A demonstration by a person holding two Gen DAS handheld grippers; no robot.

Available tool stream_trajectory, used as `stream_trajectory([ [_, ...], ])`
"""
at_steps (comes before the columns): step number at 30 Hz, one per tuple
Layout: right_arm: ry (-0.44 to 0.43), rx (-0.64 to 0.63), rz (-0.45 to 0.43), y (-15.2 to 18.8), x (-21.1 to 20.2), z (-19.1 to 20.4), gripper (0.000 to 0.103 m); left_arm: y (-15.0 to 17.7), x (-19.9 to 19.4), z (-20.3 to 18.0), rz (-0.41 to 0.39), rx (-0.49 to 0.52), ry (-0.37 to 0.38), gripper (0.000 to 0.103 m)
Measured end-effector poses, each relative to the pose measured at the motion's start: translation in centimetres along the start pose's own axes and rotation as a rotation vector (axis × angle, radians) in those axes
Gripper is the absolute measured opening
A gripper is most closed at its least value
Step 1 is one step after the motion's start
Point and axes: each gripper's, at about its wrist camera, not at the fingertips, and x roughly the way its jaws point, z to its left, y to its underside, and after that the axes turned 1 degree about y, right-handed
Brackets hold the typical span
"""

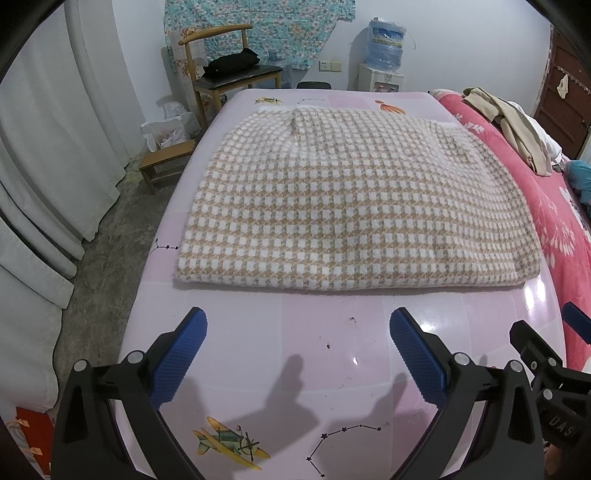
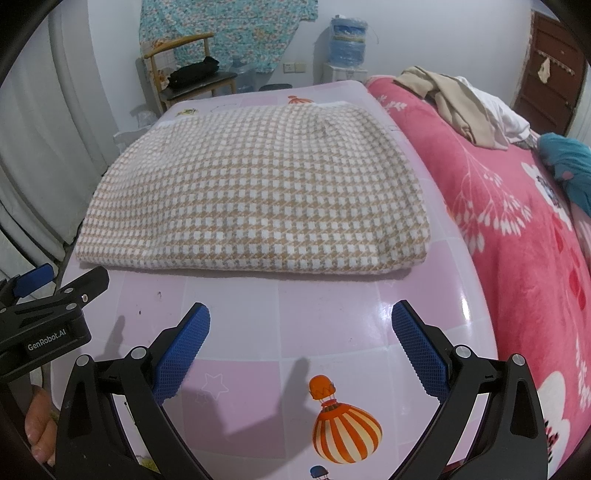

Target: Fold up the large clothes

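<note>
White curtains [image 1: 55, 147] hang along the left wall, and a wooden chair [image 1: 229, 70] carrying a dark bundle [image 1: 231, 62] stands at the far side next to a water dispenser [image 1: 382, 55]. A floral cloth [image 1: 258, 29] hangs on the wall behind the chair.

The counter [image 1: 332, 350] is covered with a glossy pink sheet printed with an aeroplane [image 1: 229, 443] and a hot-air balloon [image 2: 345, 428]. A bed with a pink floral blanket [image 2: 517, 221] adjoins the counter's right side; beige and white clothes [image 2: 454, 103] are piled on it.

The checked garment [image 1: 351, 206], beige and white, lies flat on the counter in a folded rectangular stack. Its near edge runs straight across, parallel to the counter front, with layered edges visible at the near right corner. It occupies the middle and far part of the counter.

Left gripper [image 1: 298, 332]: fingers spread wide apart, holding nothing, positioned above the bare counter just short of the garment's near edge. No contact with the fabric.

Right gripper [image 2: 301, 326]: fingers likewise spread wide apart and empty, hovering above the counter near the garment's near edge, apart from the fabric. Both grippers sit side by side; each appears at the edge of the other's view.
</note>
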Motion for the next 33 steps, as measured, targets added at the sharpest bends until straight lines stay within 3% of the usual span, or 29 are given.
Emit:
stream_trajectory([
  [33, -0.001, -0.005, 0.000, 0.04, 0.07, 0.25, 0.095, -0.01, -0.04, 0.09, 0.004, 0.001, 0.007, 0.098],
])
